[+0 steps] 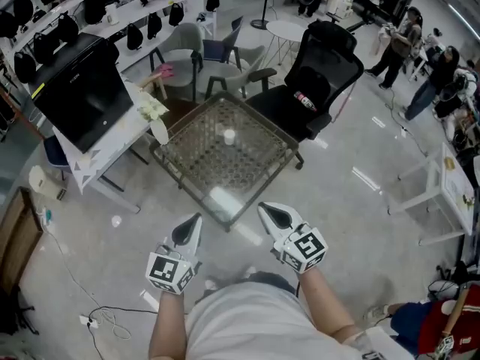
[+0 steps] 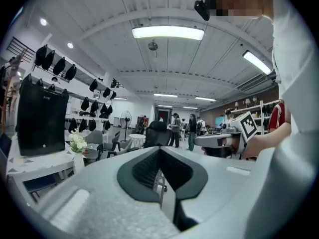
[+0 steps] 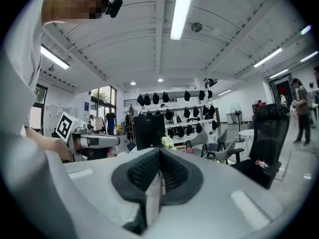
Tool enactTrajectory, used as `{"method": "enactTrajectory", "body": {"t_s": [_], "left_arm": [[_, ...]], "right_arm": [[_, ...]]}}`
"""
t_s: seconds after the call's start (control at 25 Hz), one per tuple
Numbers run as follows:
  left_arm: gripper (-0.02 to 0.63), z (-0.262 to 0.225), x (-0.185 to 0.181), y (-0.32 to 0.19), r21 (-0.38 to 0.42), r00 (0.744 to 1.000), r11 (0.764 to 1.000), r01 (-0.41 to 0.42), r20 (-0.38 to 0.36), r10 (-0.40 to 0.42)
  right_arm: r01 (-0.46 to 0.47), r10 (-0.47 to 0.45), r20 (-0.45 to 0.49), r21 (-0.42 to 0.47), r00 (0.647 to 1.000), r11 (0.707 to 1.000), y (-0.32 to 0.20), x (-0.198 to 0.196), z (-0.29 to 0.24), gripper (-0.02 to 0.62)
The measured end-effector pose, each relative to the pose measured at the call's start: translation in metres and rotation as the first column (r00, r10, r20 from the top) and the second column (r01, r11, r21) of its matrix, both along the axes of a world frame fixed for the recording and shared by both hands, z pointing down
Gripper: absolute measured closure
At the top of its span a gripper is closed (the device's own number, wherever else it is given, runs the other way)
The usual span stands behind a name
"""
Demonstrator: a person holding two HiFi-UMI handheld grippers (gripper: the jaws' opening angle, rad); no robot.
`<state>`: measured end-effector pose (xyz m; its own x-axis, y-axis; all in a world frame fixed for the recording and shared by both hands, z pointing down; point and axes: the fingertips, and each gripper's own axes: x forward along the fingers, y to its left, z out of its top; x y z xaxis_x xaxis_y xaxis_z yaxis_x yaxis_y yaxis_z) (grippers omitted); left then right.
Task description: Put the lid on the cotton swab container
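A small white container (image 1: 229, 136) stands near the middle of the square glass-topped table (image 1: 187, 172); I cannot make out a lid. Both grippers are held close to the person's body, well short of the table's near corner. My left gripper (image 1: 196, 220) points up at the table with its jaws shut and empty. My right gripper (image 1: 264, 210) is beside it, also shut with nothing in it. In the left gripper view the jaws of my left gripper (image 2: 159, 152) meet, and in the right gripper view those of my right gripper (image 3: 159, 153) do too. Neither gripper view shows the container.
A black office chair (image 1: 319, 77) stands behind the table on the right. A white desk with a black monitor (image 1: 79, 88) and a vase of flowers (image 1: 150, 111) is on the left. Grey chairs (image 1: 225, 55) sit behind. People stand at the far right (image 1: 401, 43). A cable (image 1: 97, 317) lies on the floor.
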<state>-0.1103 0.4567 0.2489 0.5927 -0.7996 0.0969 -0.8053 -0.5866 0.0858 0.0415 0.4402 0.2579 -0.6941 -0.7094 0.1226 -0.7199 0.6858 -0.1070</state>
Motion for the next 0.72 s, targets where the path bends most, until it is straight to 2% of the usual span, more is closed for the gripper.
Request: {"method": "enactTrajectory", "body": {"t_s": [0.44,0.72], "left_arm": [[0.598,0.005,0.062,-0.037,-0.004,0.999,1.000,0.012,0.037,-0.012],[0.598,0.018,0.065,-0.076,-0.032,0.999,0.999,-0.011,0.039,0.012]], "right_arm": [[-0.007,0.007,0.047,-0.008,0.999,1.000,-0.032,0.062,0.010,0.592],[-0.036,0.037,0.035,-0.045,0.999,0.998,-0.066,0.065,0.022,0.592]]}}
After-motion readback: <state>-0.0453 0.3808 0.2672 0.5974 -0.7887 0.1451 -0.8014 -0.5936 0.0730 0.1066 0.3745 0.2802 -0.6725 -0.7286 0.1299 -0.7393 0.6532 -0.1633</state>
